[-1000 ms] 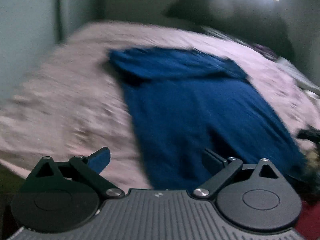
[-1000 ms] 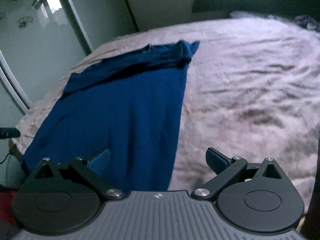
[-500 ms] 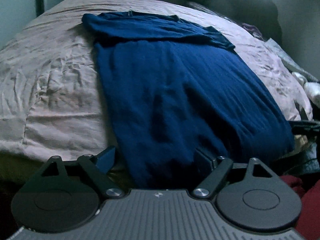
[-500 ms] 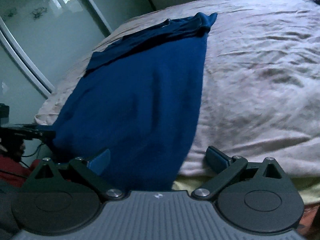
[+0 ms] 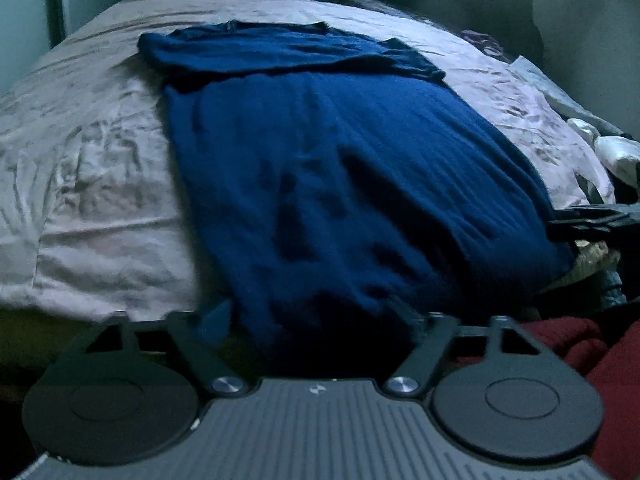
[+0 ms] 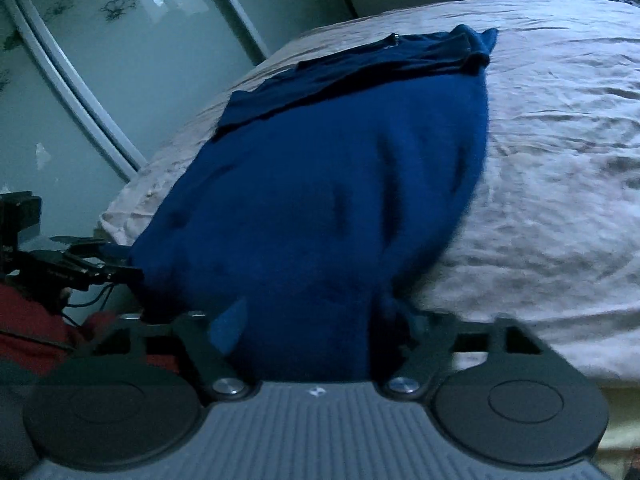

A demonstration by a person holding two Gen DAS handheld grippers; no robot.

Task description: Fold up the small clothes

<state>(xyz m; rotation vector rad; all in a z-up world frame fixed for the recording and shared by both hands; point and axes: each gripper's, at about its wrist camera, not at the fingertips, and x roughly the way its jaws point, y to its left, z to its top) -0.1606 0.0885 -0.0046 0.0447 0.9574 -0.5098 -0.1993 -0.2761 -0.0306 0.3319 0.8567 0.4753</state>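
Observation:
A dark blue shirt (image 5: 340,152) lies flat on the pale pink bed sheet (image 5: 88,168), its upper part folded across at the far end and its hem hanging over the near bed edge. My left gripper (image 5: 316,312) is open, its fingers either side of the hem's left corner. In the right wrist view the shirt (image 6: 332,184) fills the middle. My right gripper (image 6: 320,320) is open around the hem's right corner. The other gripper (image 6: 100,268) shows at the left, by the hem's far corner.
Frosted sliding doors (image 6: 120,60) stand beyond the bed's left side. Red cloth (image 5: 592,360) lies low at the right below the bed edge. White and pale items (image 5: 600,148) sit at the bed's right side. The sheet (image 6: 560,160) extends right of the shirt.
Both grippers have dropped and moved in to the near bed edge. The shirt's hem now sits between each gripper's open fingers. The shirt has not moved.

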